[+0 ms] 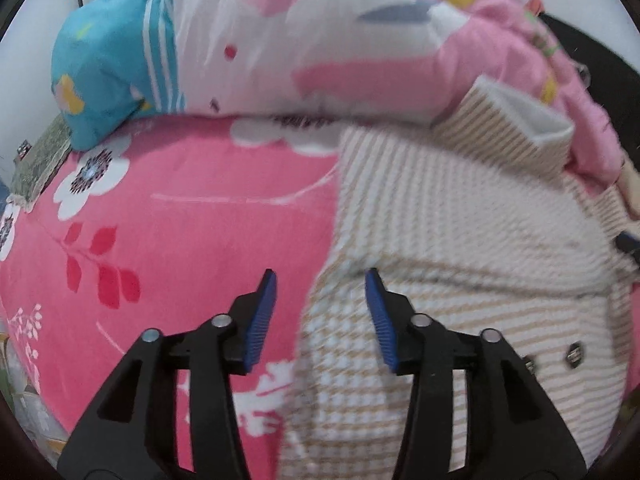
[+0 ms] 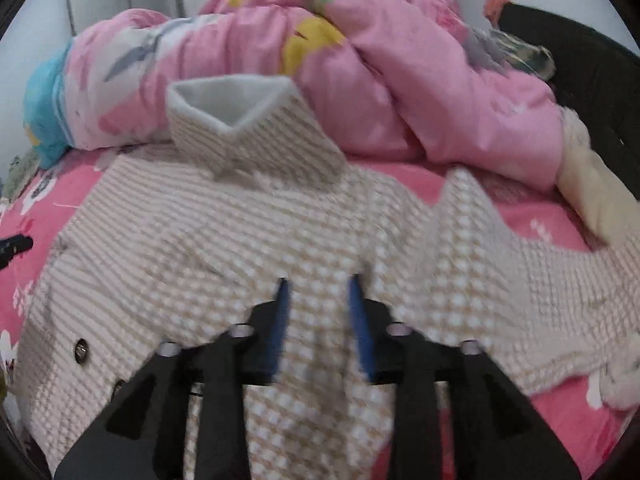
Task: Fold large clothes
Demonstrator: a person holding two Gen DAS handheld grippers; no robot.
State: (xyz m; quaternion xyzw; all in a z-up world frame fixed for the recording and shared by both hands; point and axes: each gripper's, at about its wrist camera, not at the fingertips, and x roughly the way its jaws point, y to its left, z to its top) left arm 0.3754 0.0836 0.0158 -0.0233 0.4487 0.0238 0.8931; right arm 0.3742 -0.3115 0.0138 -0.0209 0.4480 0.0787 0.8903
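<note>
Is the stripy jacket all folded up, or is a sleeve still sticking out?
Partly folded. The jacket has one side tucked over, but a sleeve lies spread across the pink sheet.

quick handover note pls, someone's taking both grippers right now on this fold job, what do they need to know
Left gripper: open, holding nothing, over the garment's left edge.
Right gripper: open, holding nothing, over the garment's middle.
Checked beige garment: lies on the pink floral sheet, collar toward the heaped pink quilt.
Done: a sleeve seems folded in over the body.
Left: the other sleeve is still spread out; fold it in, then fold the body.
</note>
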